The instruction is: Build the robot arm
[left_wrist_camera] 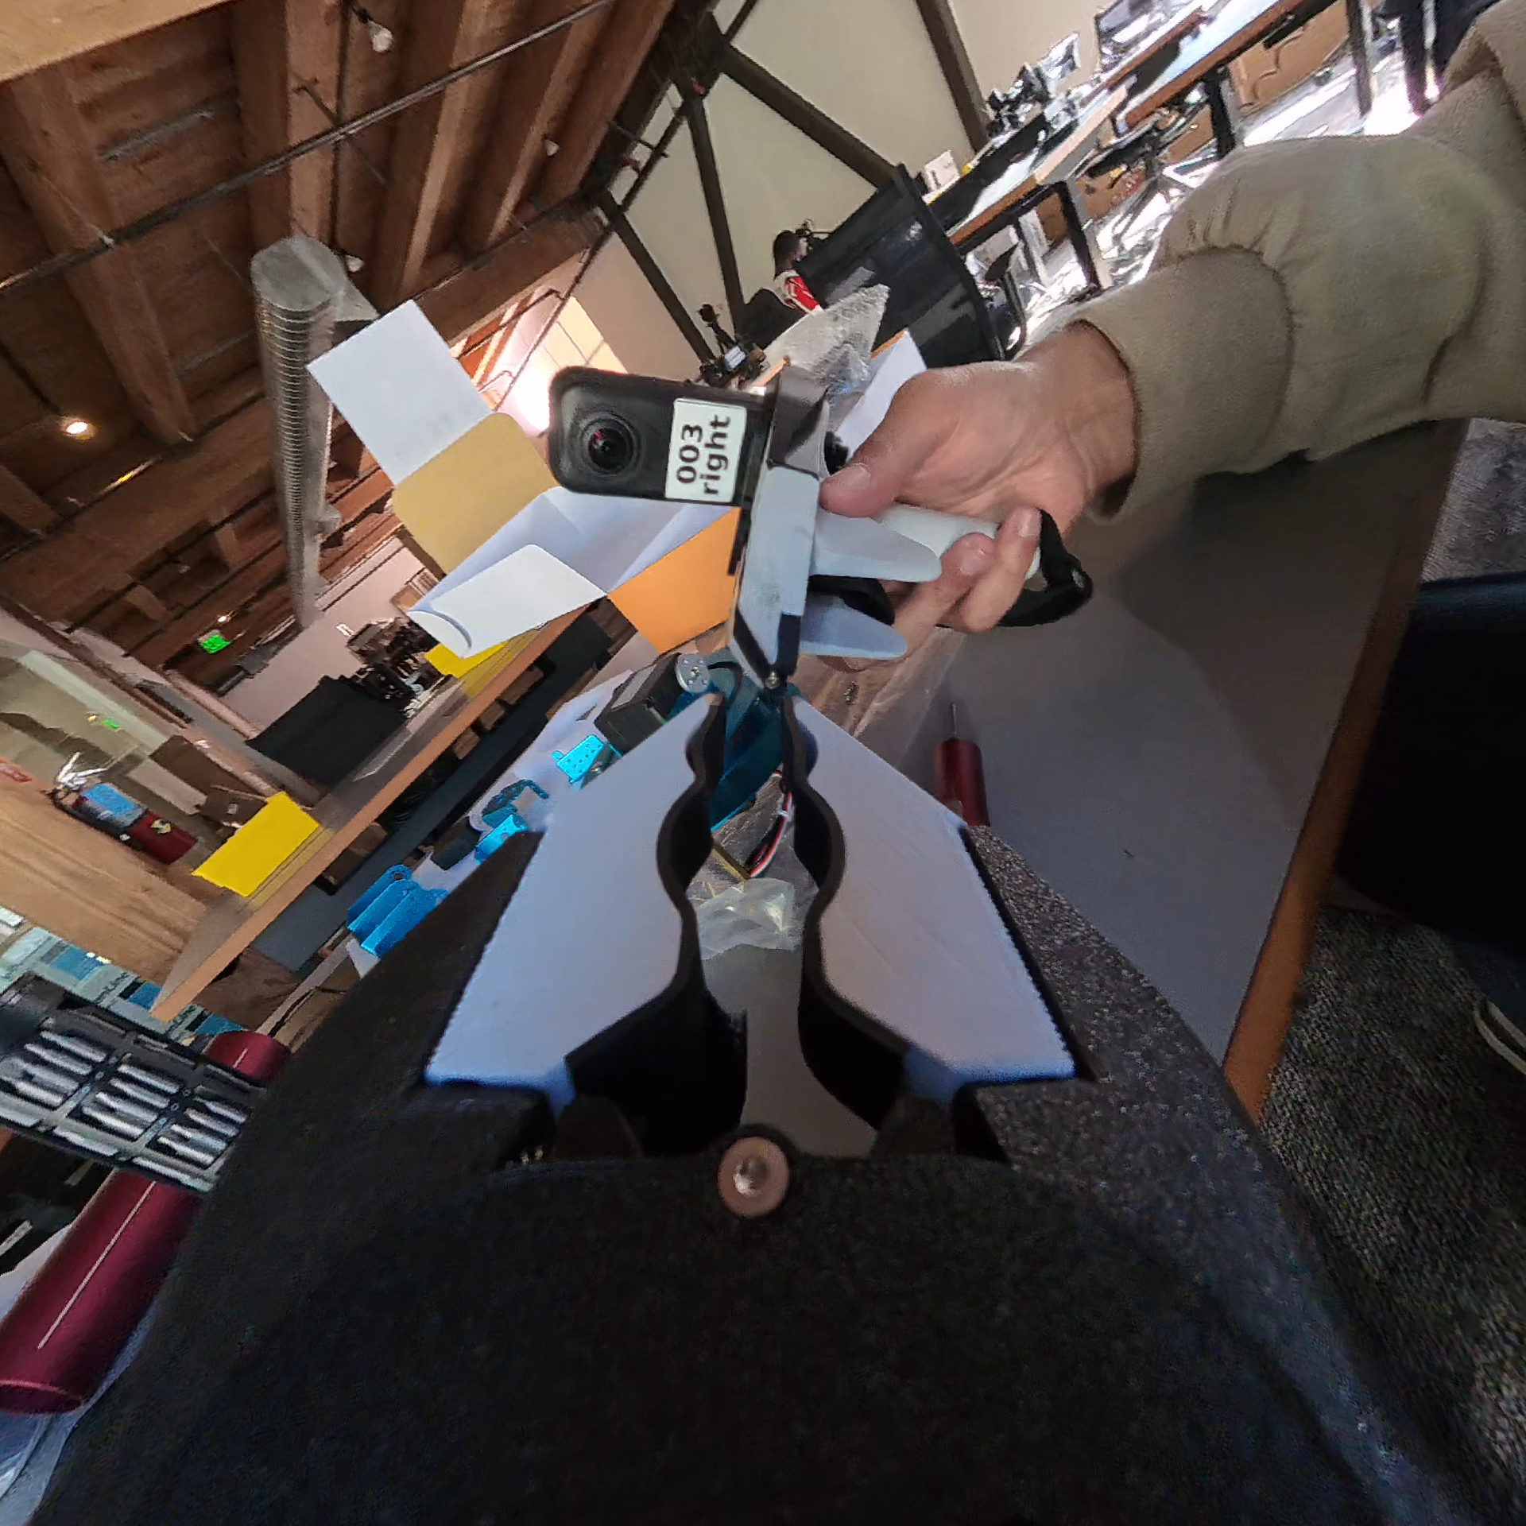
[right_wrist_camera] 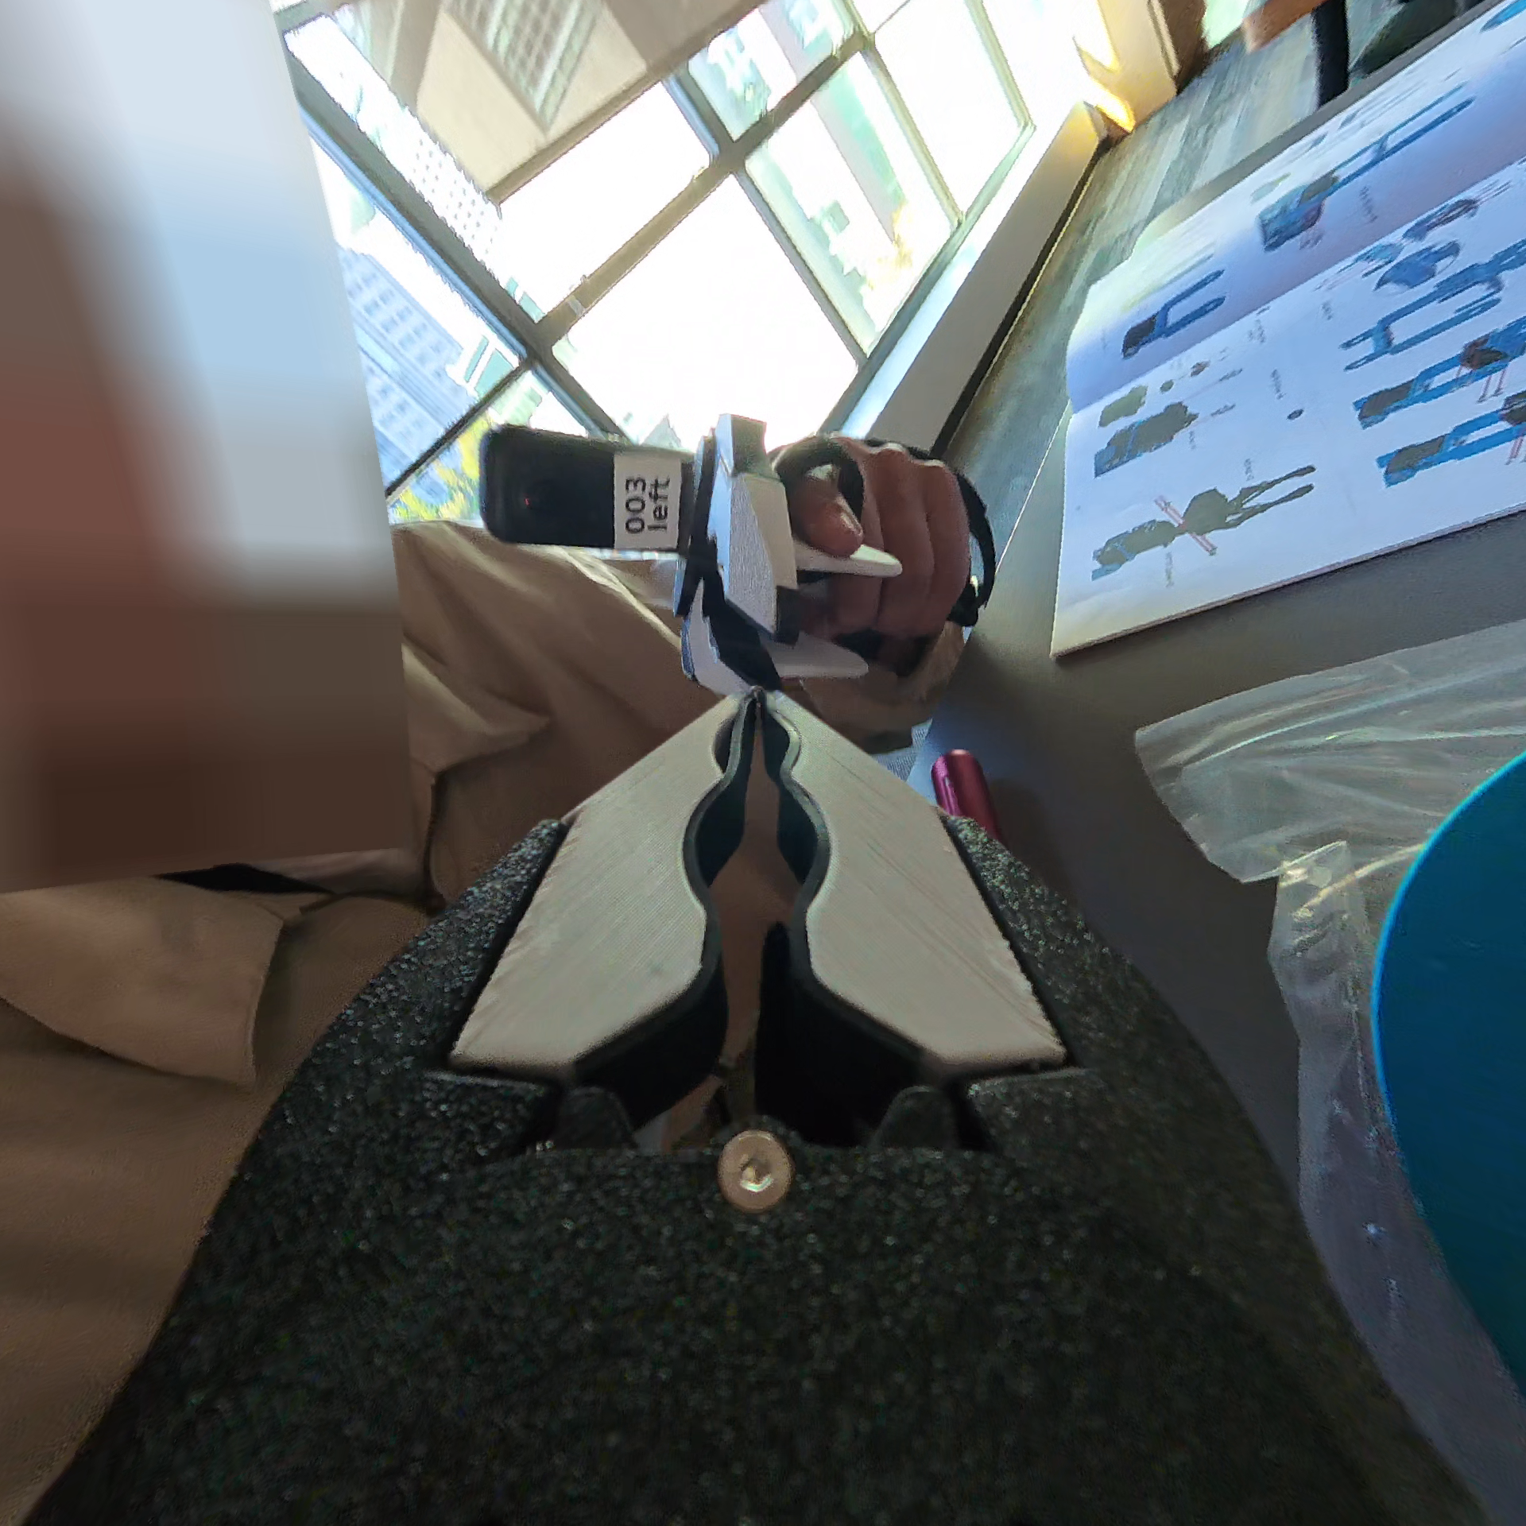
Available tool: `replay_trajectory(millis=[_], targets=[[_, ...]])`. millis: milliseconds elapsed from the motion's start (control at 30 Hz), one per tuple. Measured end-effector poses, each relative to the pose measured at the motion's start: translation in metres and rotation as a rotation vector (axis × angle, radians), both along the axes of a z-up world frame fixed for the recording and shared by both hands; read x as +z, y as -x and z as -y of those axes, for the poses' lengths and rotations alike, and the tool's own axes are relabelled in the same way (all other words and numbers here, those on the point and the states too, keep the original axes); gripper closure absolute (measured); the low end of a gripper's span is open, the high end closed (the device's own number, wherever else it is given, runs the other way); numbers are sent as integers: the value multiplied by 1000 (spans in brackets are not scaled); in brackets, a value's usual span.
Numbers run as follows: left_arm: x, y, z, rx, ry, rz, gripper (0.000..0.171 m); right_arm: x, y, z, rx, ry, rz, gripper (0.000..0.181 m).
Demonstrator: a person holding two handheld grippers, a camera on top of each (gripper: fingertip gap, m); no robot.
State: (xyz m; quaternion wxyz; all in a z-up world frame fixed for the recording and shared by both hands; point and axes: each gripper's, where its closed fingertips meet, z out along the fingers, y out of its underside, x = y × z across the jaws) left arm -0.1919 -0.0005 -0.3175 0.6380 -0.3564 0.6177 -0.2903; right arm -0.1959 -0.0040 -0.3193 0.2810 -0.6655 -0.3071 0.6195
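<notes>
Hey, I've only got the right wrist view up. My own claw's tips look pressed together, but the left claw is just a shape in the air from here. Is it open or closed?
Observer: In the left wrist view, the left claw shows a narrow gap between its tips, so it is slightly open.
Operator: What lies beyond its tips?
Observer: A black motor with a silver wheel, next to a blue bracket.
Operator: Any tools on that side?
Observer: Yes, a black case of silver screwdriver bits lies open at the lower left of that view.
</notes>
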Motion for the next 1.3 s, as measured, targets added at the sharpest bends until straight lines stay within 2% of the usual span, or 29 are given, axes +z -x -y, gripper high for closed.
replay_trajectory(millis=[267,433,767,833,1000,1100,1200,1300], targets=[[-9,-1,17,-79,6,-51,163,-8,3,12,62,-22,51,181],[-11,-2,19,-86,0,-58,169,-10,4,14,71,-16,51,181],[-13,-4,14,-56,-8,-58,170,-11,2,9,38,-21,62,181],[-14,-5,12,-52,-1,-60,170,-12,0,7,24,-26,74,176],[-15,-6,2,-22,39,-40,170,-12,-12,-3,-58,-87,127,169],[-12,-10,-17,72,93,-8,170,-7,-32,-5,-140,-196,180,169],[-9,-19,-37,194,241,42,170,-5,-68,-6,-291,-308,232,164],[-9,-39,-45,271,445,83,170,-10,-114,-16,-523,-447,269,164]])
